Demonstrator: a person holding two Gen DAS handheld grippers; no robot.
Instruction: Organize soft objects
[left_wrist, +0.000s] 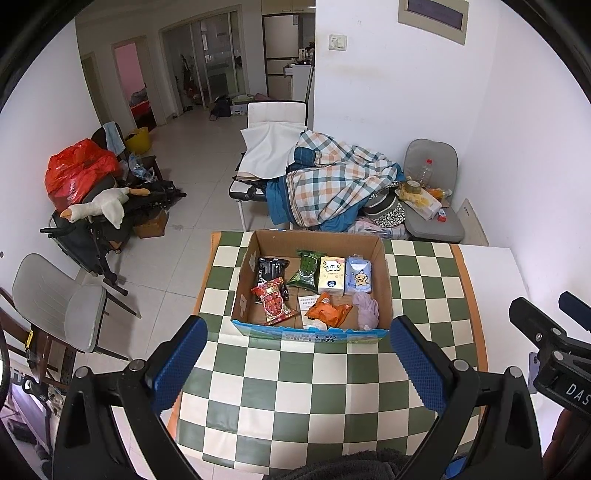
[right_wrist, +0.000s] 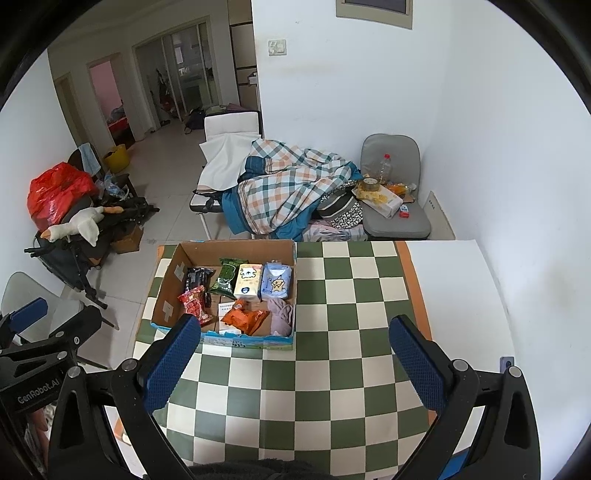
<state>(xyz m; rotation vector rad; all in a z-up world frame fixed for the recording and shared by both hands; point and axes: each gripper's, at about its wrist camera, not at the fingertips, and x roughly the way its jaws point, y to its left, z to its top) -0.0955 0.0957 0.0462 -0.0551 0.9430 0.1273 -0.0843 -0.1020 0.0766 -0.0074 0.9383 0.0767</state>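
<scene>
Left gripper: black frame, blue knurled pads, fingers spread wide with nothing between them, held above the near part of the table. Table covering is a checked cloth, green and cream squares, flat and smooth, with an orange border along its right side. Cardboard box sits on the cloth toward the far edge, open top, brown corrugated walls, a blue printed strip on the near wall. Contents, left to right: black packet at back left; red snack bag in front of it, glossy and crinkled; green packet, tilted; cream tissue pack with a cartoon face, upright and touching the pale blue tissue pack beside it; orange snack bag in the front middle, lying partly over a white card; lilac cloth bunched in the front right corner, soft and wrinkled. Right gripper: same build, fingers likewise spread wide and holding nothing, over bare cloth just right of the box. Nothing lies between either gripper and the box. Beyond the table: stuffed goose on a dark folded stroller at left, checked blanket heaped over a cot at centre, grey chair holding a bottle and clutter at right.
</scene>
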